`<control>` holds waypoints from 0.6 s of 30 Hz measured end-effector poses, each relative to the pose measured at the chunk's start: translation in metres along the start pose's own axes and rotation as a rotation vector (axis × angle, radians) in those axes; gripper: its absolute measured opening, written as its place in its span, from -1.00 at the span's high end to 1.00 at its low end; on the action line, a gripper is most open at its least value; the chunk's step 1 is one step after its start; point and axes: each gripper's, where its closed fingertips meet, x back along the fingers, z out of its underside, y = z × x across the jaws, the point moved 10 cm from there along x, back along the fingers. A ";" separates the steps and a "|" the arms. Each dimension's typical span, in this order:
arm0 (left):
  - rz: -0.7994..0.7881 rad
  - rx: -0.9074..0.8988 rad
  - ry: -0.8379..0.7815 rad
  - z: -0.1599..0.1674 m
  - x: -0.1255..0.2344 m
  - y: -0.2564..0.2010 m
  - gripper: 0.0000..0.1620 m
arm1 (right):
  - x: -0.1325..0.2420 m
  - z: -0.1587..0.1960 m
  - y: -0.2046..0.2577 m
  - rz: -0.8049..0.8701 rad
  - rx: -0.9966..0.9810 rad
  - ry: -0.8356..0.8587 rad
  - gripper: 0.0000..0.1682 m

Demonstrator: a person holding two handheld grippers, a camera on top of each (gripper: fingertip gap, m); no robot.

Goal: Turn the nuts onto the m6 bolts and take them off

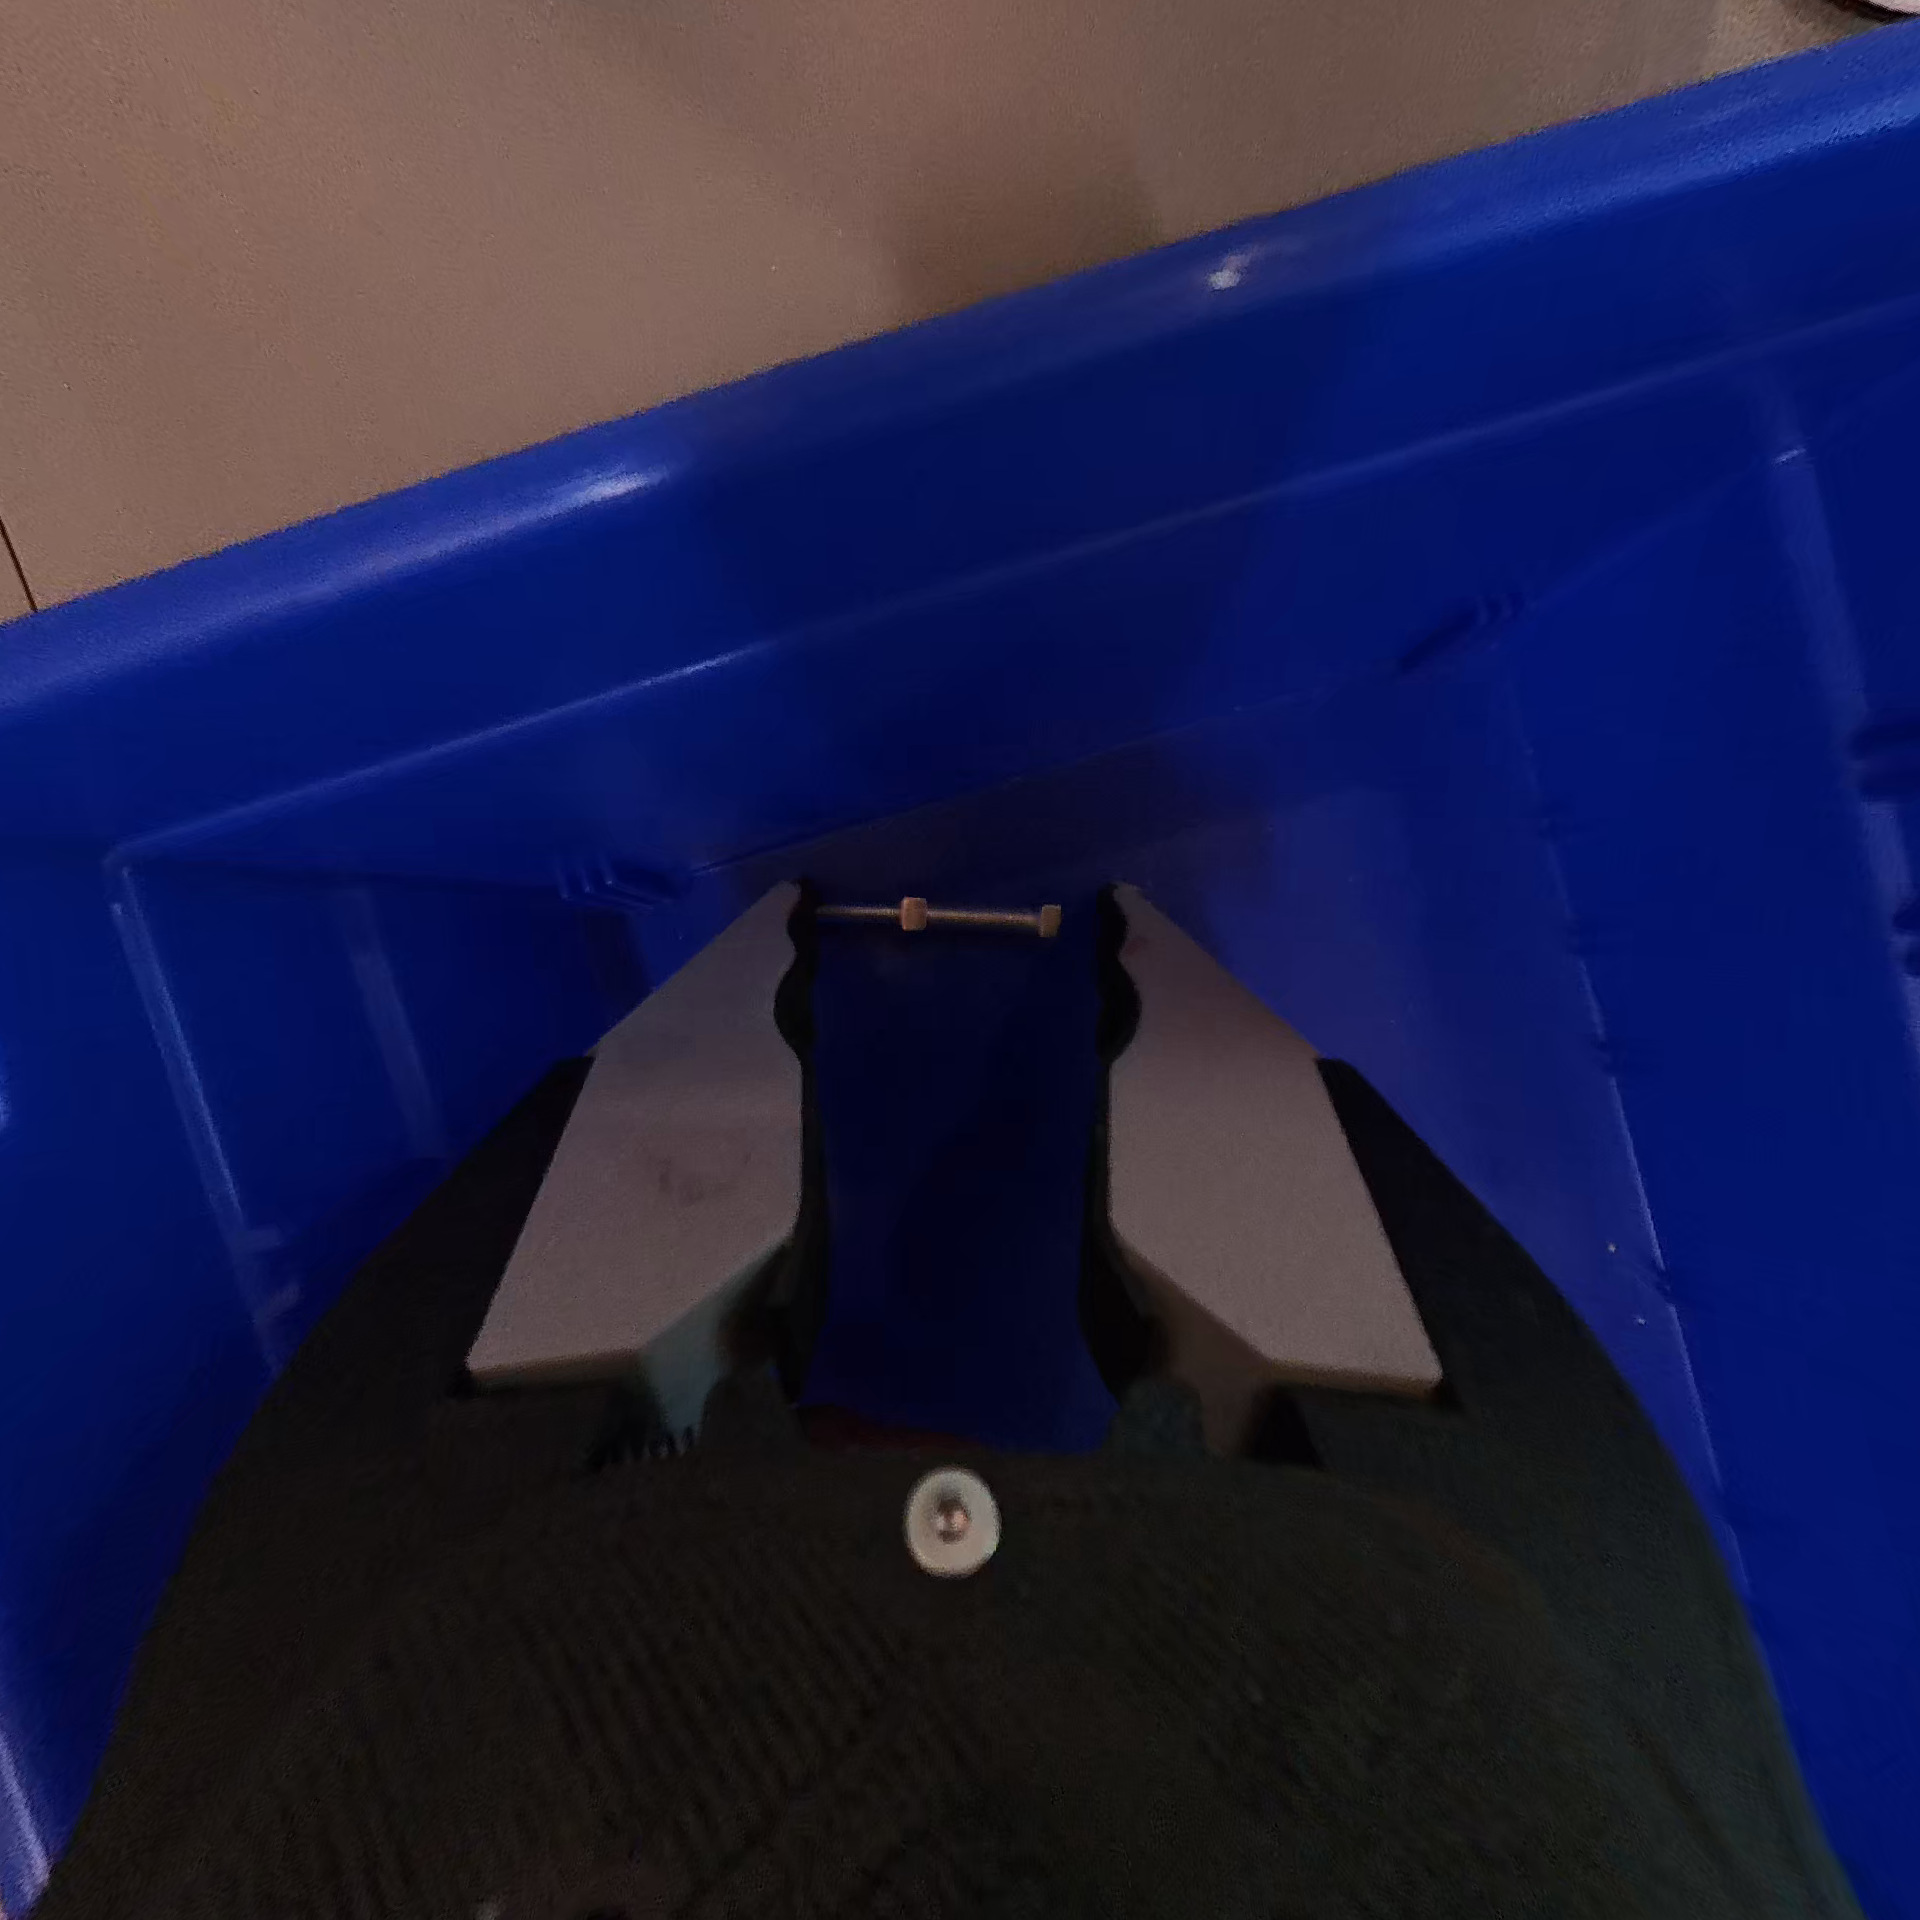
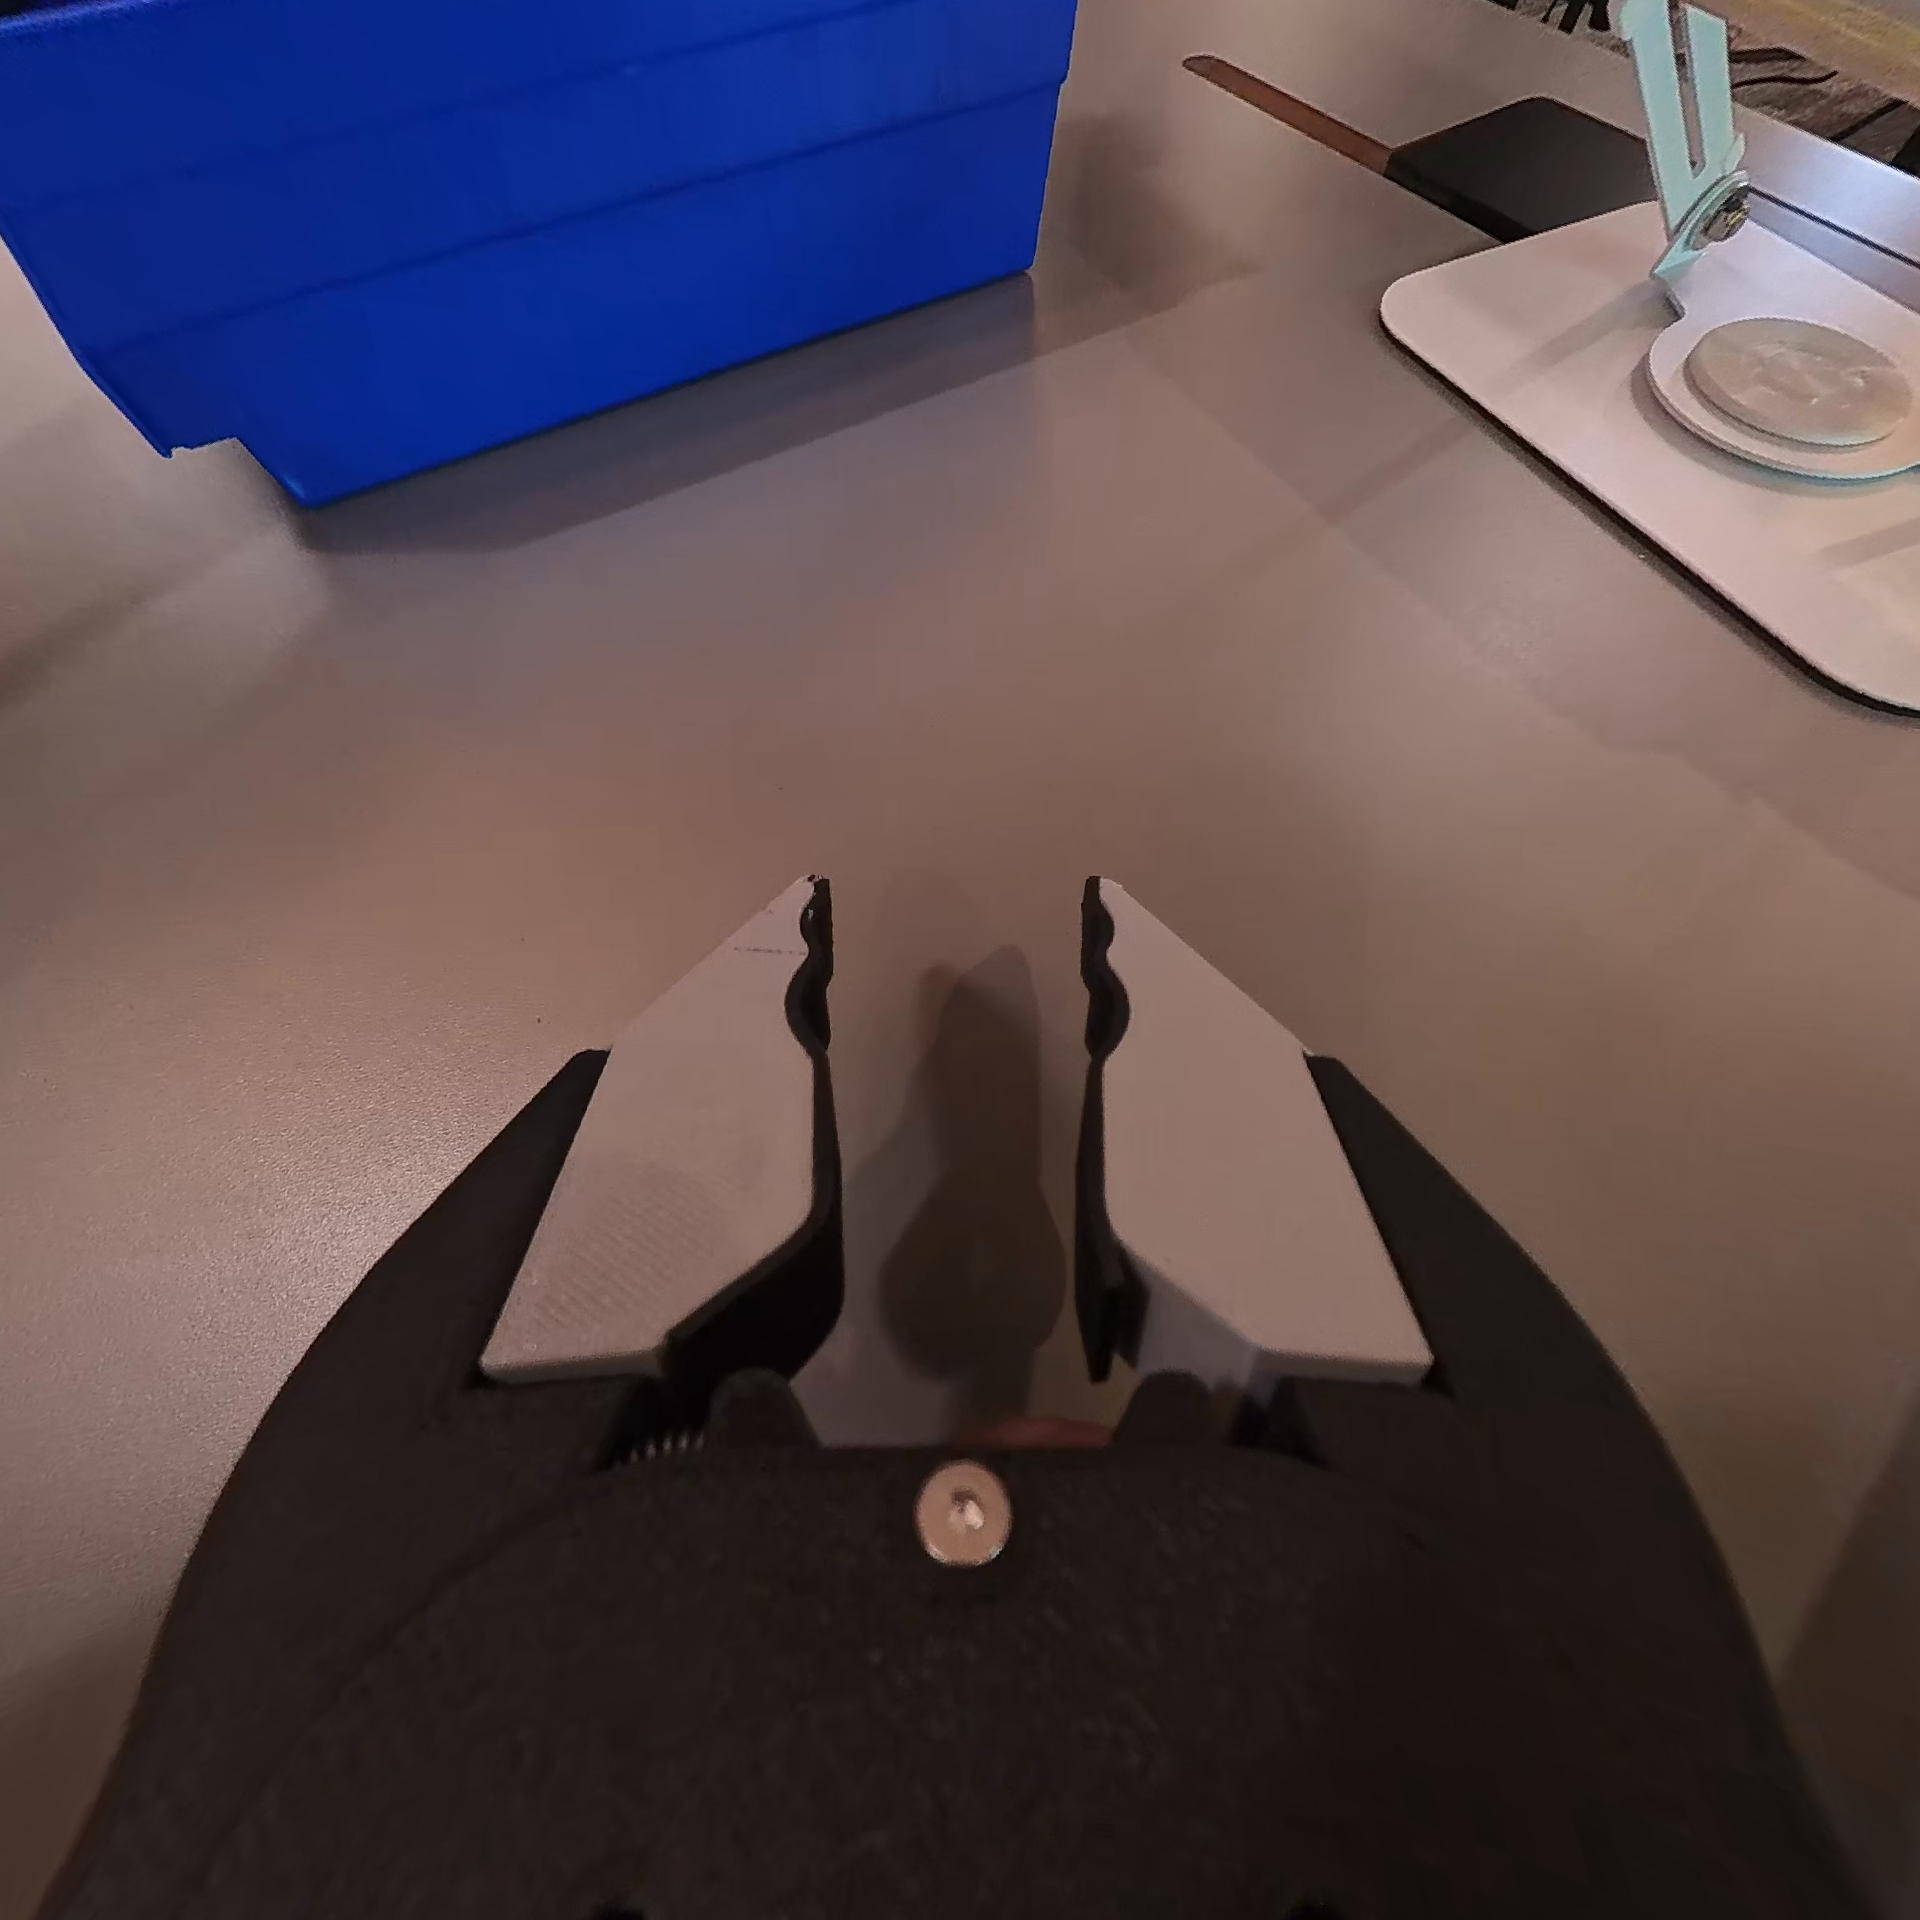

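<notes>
Two grippers show, each in its own wrist view, and neither has anything between its fingers. In the left wrist view the left gripper (image 1: pixel 948 914) reaches down inside a blue bin (image 1: pixel 1039 582), its grey fingers (image 1: pixel 665 1174) parted with a clear gap of blue floor between them, so it stands released. Just past the fingertips, at about 12 o'clock from the gripper, a slim metal bolt (image 1: pixel 977 917) lies crosswise on the bin floor close to the far wall. Its head sits at the 3 o'clock end, and a nut (image 1: pixel 914 914) sits partway along the shank, nearer the 9 o'clock end. Whether the fingertips touch the bolt cannot be told from this angle. Beyond the bin's rim, from 10 to 1 o'clock, lies the plain tabletop (image 1: pixel 520 260). In the right wrist view the right gripper (image 2: pixel 956 894) hangs over the bare grey table (image 2: pixel 935 675), fingers (image 2: pixel 707 1143) spread and released, their shadow falling between them. Farther off, at 11 o'clock, stands the blue bin (image 2: pixel 582 260), seen from outside. At 2 o'clock a white stand base (image 2: pixel 1579 416) rests on the table, carrying a pale hinged arm (image 2: pixel 1683 135), with a dark flat thing (image 2: pixel 1538 156) behind it.
</notes>
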 end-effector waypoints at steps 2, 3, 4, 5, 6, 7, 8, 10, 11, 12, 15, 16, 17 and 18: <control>-0.001 0.000 0.002 0.000 0.000 0.000 0.43 | 0.000 0.000 0.000 0.000 0.001 0.001 0.46; -0.002 0.000 0.003 0.000 0.000 0.000 0.43 | 0.000 0.000 0.000 0.000 0.002 0.002 0.46; -0.003 -0.001 0.005 0.000 0.001 -0.001 0.43 | 0.000 0.000 0.000 0.000 0.003 0.002 0.46; -0.002 -0.002 0.007 0.000 0.001 -0.001 0.43 | 0.000 0.000 0.000 0.000 0.003 0.002 0.46; 0.000 -0.005 0.009 0.001 0.001 -0.001 0.43 | 0.000 0.000 0.001 0.000 0.005 0.002 0.46; 0.002 -0.008 0.011 0.001 0.001 -0.001 0.43 | 0.000 0.000 0.001 0.000 0.006 0.003 0.46; 0.003 -0.010 0.013 0.001 0.001 -0.001 0.43 | 0.000 0.000 0.001 0.000 0.006 0.003 0.46; 0.005 -0.011 0.017 0.001 0.002 -0.001 0.42 | 0.000 0.000 0.001 0.000 0.007 0.003 0.46; 0.004 -0.012 0.019 0.002 0.002 -0.001 0.42 | 0.000 0.000 0.001 0.000 0.006 0.003 0.46; 0.003 -0.013 0.019 0.002 0.002 -0.001 0.42 | 0.000 0.000 0.001 0.000 0.005 0.002 0.46; 0.003 -0.011 0.011 0.002 0.001 -0.002 0.43 | 0.000 0.000 0.001 0.000 0.007 0.003 0.46; 0.003 -0.009 0.009 0.002 0.001 -0.002 0.43 | 0.000 0.000 0.001 0.001 0.008 0.003 0.46; 0.002 -0.008 0.007 0.002 0.001 -0.002 0.44 | 0.000 0.000 0.001 0.001 0.009 0.005 0.46; 0.002 -0.007 0.006 0.003 0.001 -0.002 0.44 | 0.000 0.000 0.001 0.001 0.009 0.004 0.46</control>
